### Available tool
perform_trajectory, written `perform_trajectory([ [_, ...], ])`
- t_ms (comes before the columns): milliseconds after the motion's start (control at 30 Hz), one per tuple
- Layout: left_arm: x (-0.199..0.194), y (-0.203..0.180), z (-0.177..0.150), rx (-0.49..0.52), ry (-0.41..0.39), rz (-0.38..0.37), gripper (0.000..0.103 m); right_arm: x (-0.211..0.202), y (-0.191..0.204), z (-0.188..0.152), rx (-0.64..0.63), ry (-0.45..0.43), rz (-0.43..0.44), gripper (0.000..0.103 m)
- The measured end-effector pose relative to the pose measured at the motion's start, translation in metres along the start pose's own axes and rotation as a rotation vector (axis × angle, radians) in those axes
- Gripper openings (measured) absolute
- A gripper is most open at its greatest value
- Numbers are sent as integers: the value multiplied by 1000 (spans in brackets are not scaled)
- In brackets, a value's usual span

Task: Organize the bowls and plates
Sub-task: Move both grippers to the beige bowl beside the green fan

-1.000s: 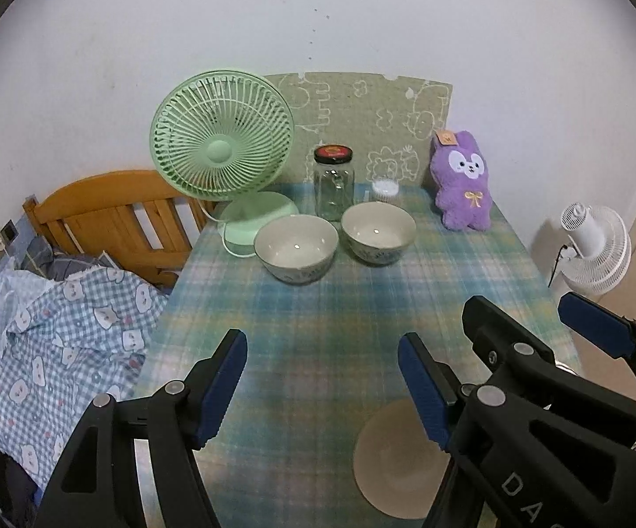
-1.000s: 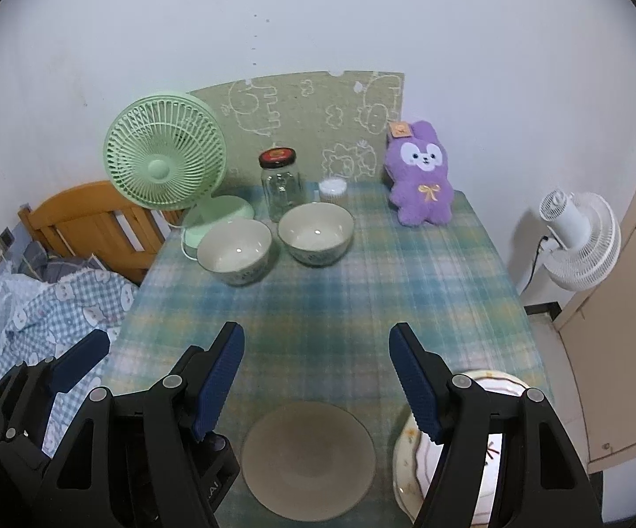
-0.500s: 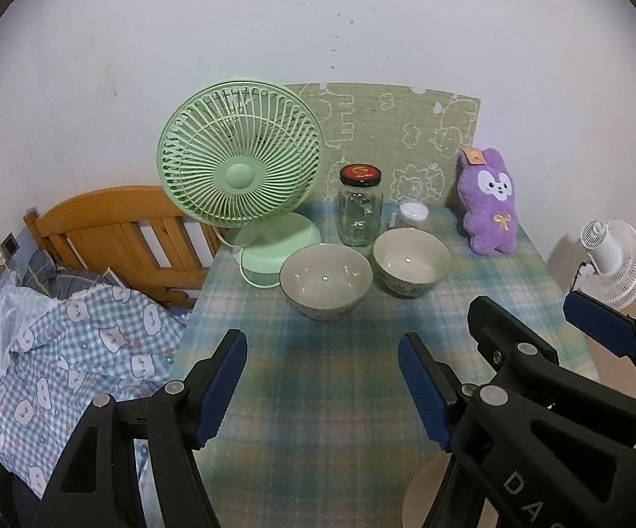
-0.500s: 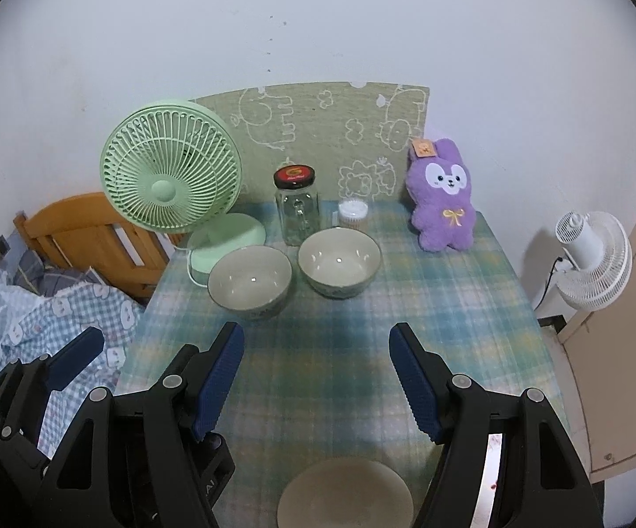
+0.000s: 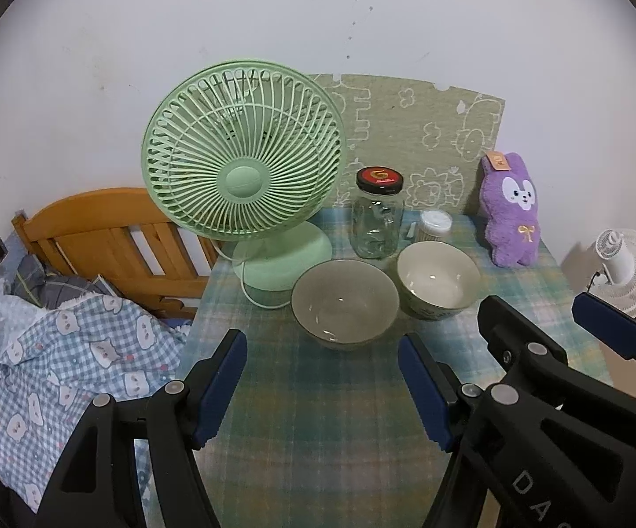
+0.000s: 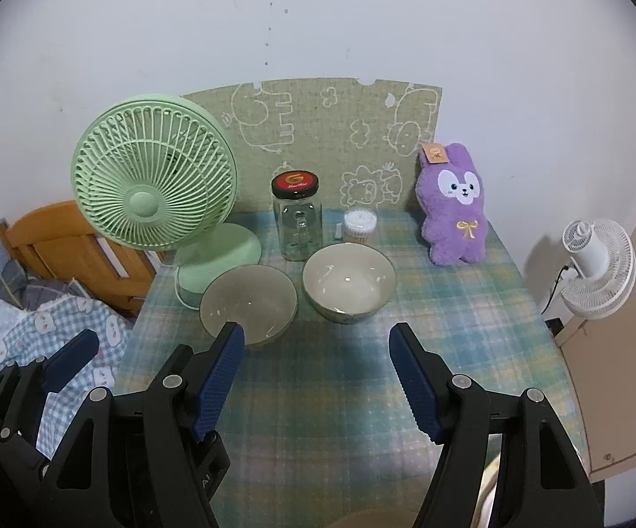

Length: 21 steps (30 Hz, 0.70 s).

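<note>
Two pale bowls stand side by side on the checked tablecloth. The left bowl (image 5: 344,303) (image 6: 247,303) is greyish inside; the right bowl (image 5: 439,279) (image 6: 348,281) has a patterned outside. My left gripper (image 5: 322,391) is open and empty, just short of the left bowl. My right gripper (image 6: 315,385) is open and empty too, in front of both bowls, its left fingertip overlapping the left bowl's rim in the picture. A sliver of a beige plate (image 6: 370,519) shows at the bottom edge of the right wrist view.
Behind the bowls stand a green desk fan (image 5: 243,167), a glass jar with a red-black lid (image 5: 377,220), a small tub of cotton swabs (image 5: 435,223) and a purple plush rabbit (image 5: 513,211). A wooden bed frame (image 5: 106,237) and checked bedding lie left; a white fan (image 6: 595,264) stands right.
Both grippers have moved forward over the table toward the bowls, which now look larger and nearer. The plates have slipped almost out of view below. Neither gripper's opening has changed.
</note>
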<state>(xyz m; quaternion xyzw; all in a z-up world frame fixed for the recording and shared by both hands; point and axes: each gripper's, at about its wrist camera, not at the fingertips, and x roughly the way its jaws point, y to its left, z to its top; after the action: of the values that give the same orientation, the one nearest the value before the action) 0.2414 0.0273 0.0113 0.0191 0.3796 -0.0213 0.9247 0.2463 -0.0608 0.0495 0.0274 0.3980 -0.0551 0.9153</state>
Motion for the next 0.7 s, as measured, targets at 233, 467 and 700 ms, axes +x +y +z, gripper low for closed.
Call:
perform_trajectory([
  [233, 28, 12, 8, 5, 12, -7, 72, 28, 12, 7, 10, 10, -20, 72],
  [467, 57, 20, 15, 21, 21, -25, 70, 56, 21, 12, 24, 25, -41, 72],
  [700, 83, 23, 19, 28, 34, -41, 70, 84, 24, 15, 42, 32, -58, 71],
])
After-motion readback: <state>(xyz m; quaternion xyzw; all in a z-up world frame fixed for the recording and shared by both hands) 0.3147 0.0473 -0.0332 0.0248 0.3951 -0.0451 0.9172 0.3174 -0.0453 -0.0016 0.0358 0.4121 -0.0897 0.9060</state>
